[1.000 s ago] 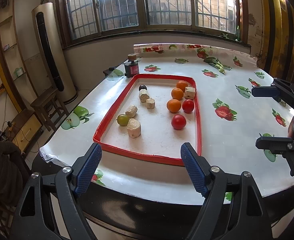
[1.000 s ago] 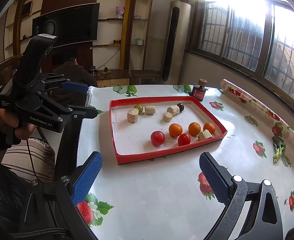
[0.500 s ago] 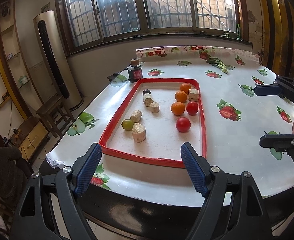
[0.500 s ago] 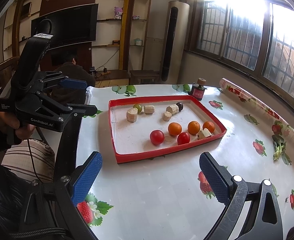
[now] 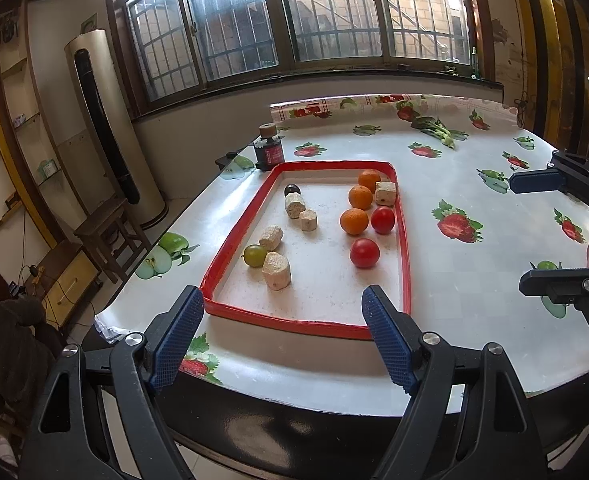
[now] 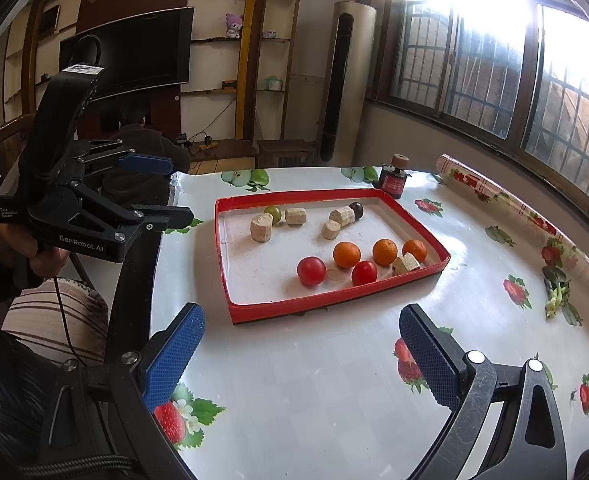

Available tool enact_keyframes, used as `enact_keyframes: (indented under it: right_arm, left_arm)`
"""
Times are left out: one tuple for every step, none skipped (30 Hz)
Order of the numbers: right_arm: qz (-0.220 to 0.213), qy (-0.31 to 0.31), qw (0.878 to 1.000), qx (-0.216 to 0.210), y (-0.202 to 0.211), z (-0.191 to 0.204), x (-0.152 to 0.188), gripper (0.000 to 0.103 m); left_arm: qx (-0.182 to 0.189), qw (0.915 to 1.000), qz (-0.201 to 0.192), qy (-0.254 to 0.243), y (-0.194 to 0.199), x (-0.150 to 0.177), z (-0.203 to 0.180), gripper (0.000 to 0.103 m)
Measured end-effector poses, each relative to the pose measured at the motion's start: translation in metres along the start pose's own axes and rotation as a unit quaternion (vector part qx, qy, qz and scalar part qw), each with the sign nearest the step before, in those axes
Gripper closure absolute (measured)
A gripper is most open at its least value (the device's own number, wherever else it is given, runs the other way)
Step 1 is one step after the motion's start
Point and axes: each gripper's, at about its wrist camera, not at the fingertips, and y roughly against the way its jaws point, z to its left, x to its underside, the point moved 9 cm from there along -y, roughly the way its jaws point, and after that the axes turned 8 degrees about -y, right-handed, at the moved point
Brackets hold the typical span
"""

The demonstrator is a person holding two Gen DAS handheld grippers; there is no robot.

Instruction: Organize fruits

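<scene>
Fruits are gathered inside a shallow red-rimmed rectangular tray point(image 5: 404, 240) that is set on a round table covered with a white fruit-printed oilcloth point(image 5: 454, 184). Along one long side of the tray, three round orange citrus fruits point(image 5: 354, 221) are lined up, and two glossy red tomatoes point(image 5: 365, 253) are placed beside them, one touching the nearest orange. A pale cubic cork-like block point(image 5: 385, 193) is lodged against the rim next to the farthest orange. Along the opposite long side, a small green grape-like fruit point(image 5: 255, 255) is seen touching two beige cylindrical chunks point(image 5: 276, 270), and farther along a dark purple round fruit point(image 5: 292, 189) is pressed against another pair of such chunks. A small dark bottle with a red label and a cork stopper point(image 5: 269, 147) is stood on the table just beyond the tray's far corner.

The left gripper point(image 5: 282, 340) is held at the near table edge, level with the tray's short end, its blue ribbed pads point(image 5: 176, 334) spread wide with nothing between them. The right gripper point(image 6: 302, 360) is held above the bare oilcloth, near the tray's long side, its pads point(image 6: 428, 360) likewise parted and empty. A hand point(image 6: 22, 246) is seen wrapped around the left gripper's handle.
</scene>
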Motion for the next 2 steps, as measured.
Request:
enact_keyframes:
  right_arm:
    - [0.001, -0.001, 1.000, 0.001, -0.0002, -0.0005, 0.0005, 0.004]
    - [0.001, -0.003, 1.000, 0.001, -0.0002, -0.0007, 0.0011, 0.004]
  left_arm:
    - [0.001, 1.0000, -0.001, -0.001, 0.0002, -0.0009, -0.0007, 0.021]
    - [0.003, 1.0000, -0.001, -0.001, 0.0000, -0.0019, -0.0013, 0.021]
